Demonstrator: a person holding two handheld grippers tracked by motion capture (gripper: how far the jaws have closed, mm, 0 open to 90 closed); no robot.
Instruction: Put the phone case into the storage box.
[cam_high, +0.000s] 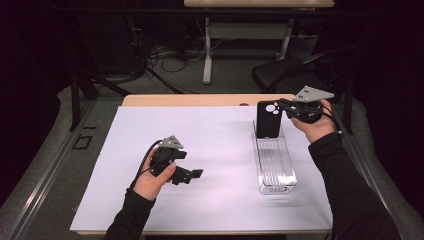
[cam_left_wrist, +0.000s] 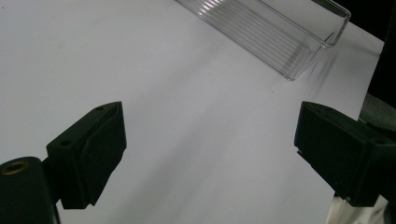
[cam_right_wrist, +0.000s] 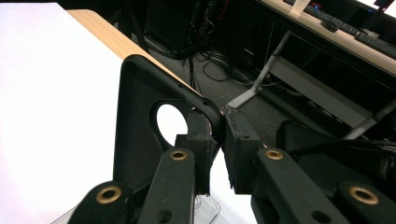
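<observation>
- One black phone case (cam_high: 268, 120), upright at the far end of the single clear tray (cam_high: 287, 181).
- Right gripper (cam_high: 284, 107): jaws pinching the case's top corner.
- Left gripper (cam_high: 192, 174): jaws spread, empty, above the white sheet (cam_high: 210, 150).

The flat black plastic phone case (cam_high: 267, 120) with round cut-outs is matte black all over, and the long clear plastic tray (cam_high: 275, 162) has a ribbed, lined floor. The pale wooden table (cam_high: 200, 100) bears a plain white sheet (cam_high: 200, 160). Both claws, left (cam_high: 192, 175) and right (cam_high: 286, 107), are black, with brass-coloured rivets.
</observation>
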